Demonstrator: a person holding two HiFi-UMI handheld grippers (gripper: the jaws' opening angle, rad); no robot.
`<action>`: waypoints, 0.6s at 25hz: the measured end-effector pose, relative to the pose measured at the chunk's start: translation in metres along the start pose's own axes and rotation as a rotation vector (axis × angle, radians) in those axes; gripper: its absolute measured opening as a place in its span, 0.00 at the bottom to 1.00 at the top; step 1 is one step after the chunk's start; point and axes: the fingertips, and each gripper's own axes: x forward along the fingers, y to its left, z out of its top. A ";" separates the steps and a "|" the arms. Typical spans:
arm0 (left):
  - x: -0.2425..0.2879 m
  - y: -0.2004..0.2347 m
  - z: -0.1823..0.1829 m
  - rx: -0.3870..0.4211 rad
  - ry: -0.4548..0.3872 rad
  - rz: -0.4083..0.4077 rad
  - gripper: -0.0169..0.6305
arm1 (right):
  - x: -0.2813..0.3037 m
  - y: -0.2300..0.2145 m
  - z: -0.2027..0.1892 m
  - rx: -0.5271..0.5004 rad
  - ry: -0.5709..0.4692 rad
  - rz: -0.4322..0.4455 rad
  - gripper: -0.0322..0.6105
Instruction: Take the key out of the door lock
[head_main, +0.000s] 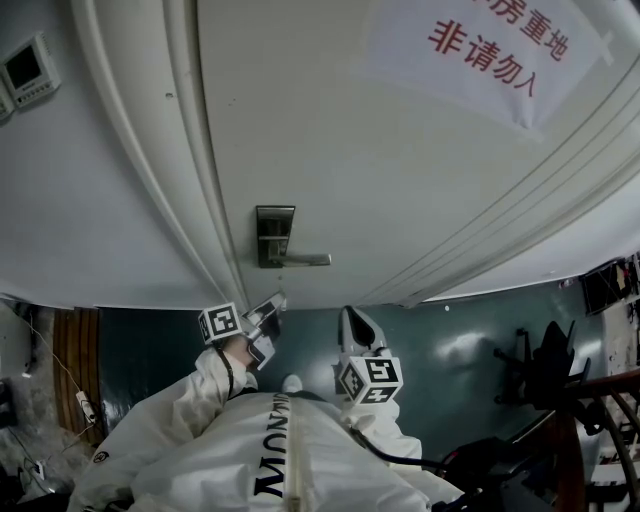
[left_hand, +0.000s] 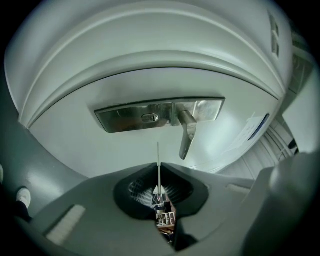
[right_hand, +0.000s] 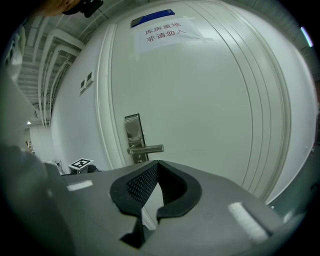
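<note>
A silver lock plate (head_main: 274, 236) with a lever handle (head_main: 305, 260) sits on the white door. In the left gripper view the plate (left_hand: 120, 120) runs sideways, its keyhole (left_hand: 149, 118) has nothing in it, and the handle (left_hand: 188, 134) points down. My left gripper (left_hand: 159, 166) is shut on the key (left_hand: 158, 157). The key's thin blade sticks out towards the keyhole, a short way off the plate. In the head view the left gripper (head_main: 276, 304) hangs just below the lock. My right gripper (head_main: 350, 322) is beside it, further right, with its jaws closed on nothing (right_hand: 156, 164).
A taped paper sign (head_main: 480, 50) with red print hangs high on the door. A wall control panel (head_main: 28, 70) is left of the door frame (head_main: 150, 150). Dark chair-like equipment (head_main: 545, 370) stands on the green floor to the right.
</note>
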 end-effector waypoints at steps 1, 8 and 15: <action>0.000 -0.001 -0.001 0.003 0.000 0.001 0.06 | 0.000 0.000 0.000 0.001 -0.001 0.003 0.05; -0.004 -0.004 -0.002 -0.006 -0.019 -0.001 0.06 | 0.004 0.001 0.002 0.003 -0.006 0.033 0.05; -0.010 -0.007 -0.002 0.092 -0.038 0.048 0.06 | 0.008 -0.002 0.000 0.009 -0.003 0.074 0.05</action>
